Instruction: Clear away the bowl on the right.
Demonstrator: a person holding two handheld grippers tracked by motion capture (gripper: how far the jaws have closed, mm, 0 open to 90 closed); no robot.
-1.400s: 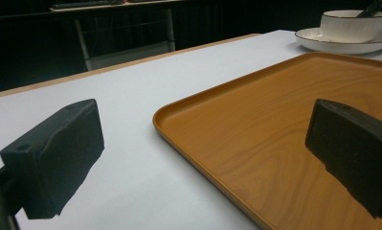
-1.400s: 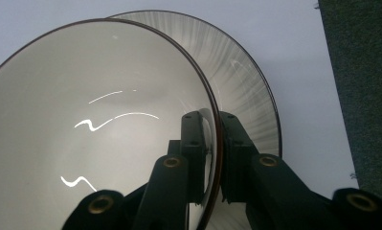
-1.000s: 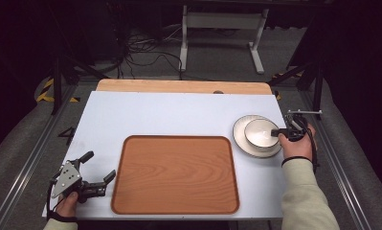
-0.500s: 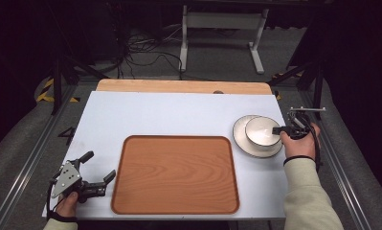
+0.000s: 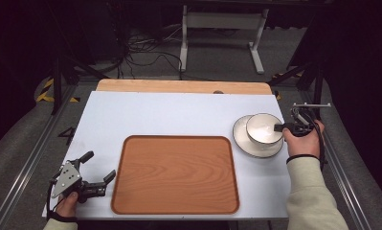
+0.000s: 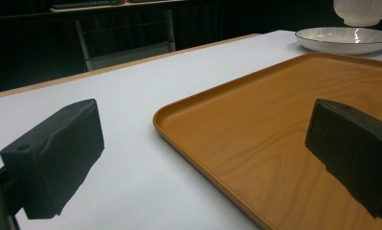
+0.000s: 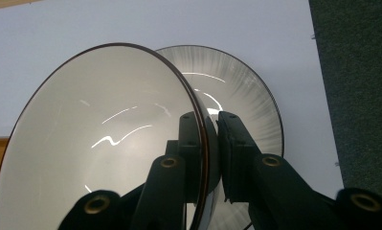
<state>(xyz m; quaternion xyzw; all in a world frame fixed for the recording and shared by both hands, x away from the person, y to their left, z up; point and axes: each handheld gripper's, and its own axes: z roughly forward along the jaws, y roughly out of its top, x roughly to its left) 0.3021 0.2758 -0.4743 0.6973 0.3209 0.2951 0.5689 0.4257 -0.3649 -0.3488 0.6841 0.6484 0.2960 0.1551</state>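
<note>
Now right tool [image 5: 278,127] pinching bowl [image 5: 262,129] rim above plate [image 5: 241,140].

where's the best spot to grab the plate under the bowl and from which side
Take the plate by its thin raised rim, coming in low from the tray side. It is shallow and lies flat, so only the lip gives the jaws a pinch. The right gripper is shut on the bowl, lifted off it; the left gripper is open.

1. You have one white ceramic bowl with a dark rim [image 5: 264,129].
2. You have one white ribbed ceramic plate [image 5: 243,141].
3. You have one rectangular brown wooden tray with rounded corners [image 5: 175,175].
4. You have one white table top [image 5: 164,115].
</note>
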